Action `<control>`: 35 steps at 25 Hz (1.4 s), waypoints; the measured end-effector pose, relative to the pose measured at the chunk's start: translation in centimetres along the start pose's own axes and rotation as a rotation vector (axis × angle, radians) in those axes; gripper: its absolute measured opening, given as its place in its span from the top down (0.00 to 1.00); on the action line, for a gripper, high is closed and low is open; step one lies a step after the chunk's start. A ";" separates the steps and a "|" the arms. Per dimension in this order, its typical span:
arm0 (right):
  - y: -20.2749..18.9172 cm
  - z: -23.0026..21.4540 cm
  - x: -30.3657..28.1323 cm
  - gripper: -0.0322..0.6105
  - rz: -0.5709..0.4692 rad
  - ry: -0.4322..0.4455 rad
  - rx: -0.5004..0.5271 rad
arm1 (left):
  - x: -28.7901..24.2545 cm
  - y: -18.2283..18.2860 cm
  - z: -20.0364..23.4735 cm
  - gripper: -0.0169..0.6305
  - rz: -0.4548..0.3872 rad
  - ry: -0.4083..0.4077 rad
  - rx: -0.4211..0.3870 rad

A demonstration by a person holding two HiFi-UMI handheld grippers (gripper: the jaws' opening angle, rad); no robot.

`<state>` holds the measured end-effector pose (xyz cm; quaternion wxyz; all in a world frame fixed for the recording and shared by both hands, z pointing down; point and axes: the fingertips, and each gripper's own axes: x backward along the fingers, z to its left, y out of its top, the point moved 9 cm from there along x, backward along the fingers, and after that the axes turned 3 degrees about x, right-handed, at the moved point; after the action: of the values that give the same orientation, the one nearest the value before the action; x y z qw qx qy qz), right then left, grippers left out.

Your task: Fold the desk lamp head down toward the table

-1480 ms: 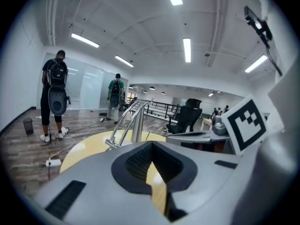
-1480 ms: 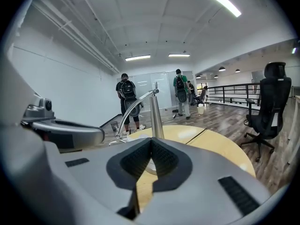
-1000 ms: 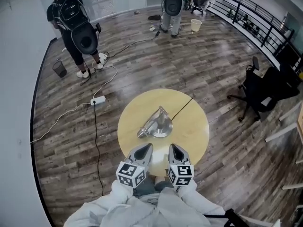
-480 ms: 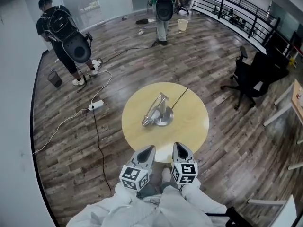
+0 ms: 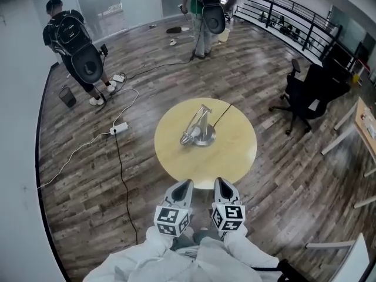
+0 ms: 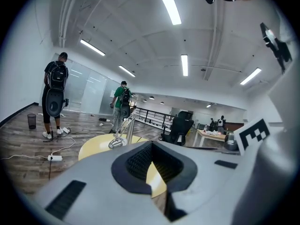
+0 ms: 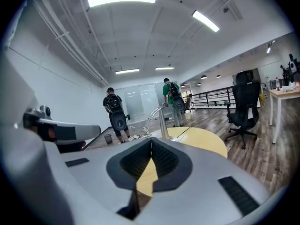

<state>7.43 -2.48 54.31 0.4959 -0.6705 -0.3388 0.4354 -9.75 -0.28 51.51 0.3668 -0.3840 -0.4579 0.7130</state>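
Wood-plank floor [image 5: 88, 181] underfoot. Nearest, the left gripper [image 5: 181, 185] and right gripper [image 5: 221, 184] sit side by side just short of the round yellow table [image 5: 235, 160] — both with jaws pressed together, nothing between them. Well beyond them, at the table's middle, stands the desk lamp [image 5: 200, 129], its head [image 5: 186, 139] low to the left. Farther back — one person [image 5: 73, 40] and another person [image 5: 203, 4].

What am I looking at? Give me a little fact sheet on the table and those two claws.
Table: round, yellow, bearing one lamp
Desk lamp: silver, head folded low near tabletop
Left gripper: shut, empty, short of the table
Right gripper: shut, empty, beside the left
Nearby: black office chair, right of table
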 end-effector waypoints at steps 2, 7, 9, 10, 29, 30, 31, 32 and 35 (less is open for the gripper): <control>-0.1 0.2 0.3 0.93 0.006 0.001 0.006 | 0.5 -0.3 -0.3 0.97 0.007 0.015 0.011; 0.9 -0.1 0.7 0.93 -0.018 0.002 -0.002 | 1.3 -0.6 -1.4 0.97 0.004 0.027 -0.008; 1.2 -0.1 0.7 0.93 -0.029 0.007 0.004 | 1.2 -0.6 -1.3 0.97 0.003 0.040 -0.003; 1.2 -0.2 0.7 0.93 -0.031 0.008 0.007 | 1.1 -0.6 -1.4 0.97 -0.001 0.043 -0.002; 1.8 -1.9 0.0 0.93 -0.016 0.056 0.065 | -1.1 -0.4 -2.3 0.97 -0.013 0.064 -0.016; 1.8 -2.0 0.0 0.93 -0.014 0.054 0.066 | -1.1 -0.4 -2.3 0.97 -0.011 0.064 -0.017; 1.8 -2.1 0.0 0.93 -0.013 0.052 0.066 | -1.0 -0.4 -2.3 0.97 -0.010 0.065 -0.020; 1.7 -2.1 0.0 0.93 -0.012 0.051 0.065 | -1.0 -0.5 -2.4 0.97 -0.009 0.066 -0.026; 1.8 -2.0 -0.2 0.93 -0.016 0.051 0.065 | -0.8 -0.8 -2.6 0.97 -0.009 0.071 -0.059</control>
<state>9.28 -3.88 52.94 0.5293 -0.6624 -0.3171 0.4250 -6.97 0.21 51.67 0.3747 -0.4176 -0.4669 0.6835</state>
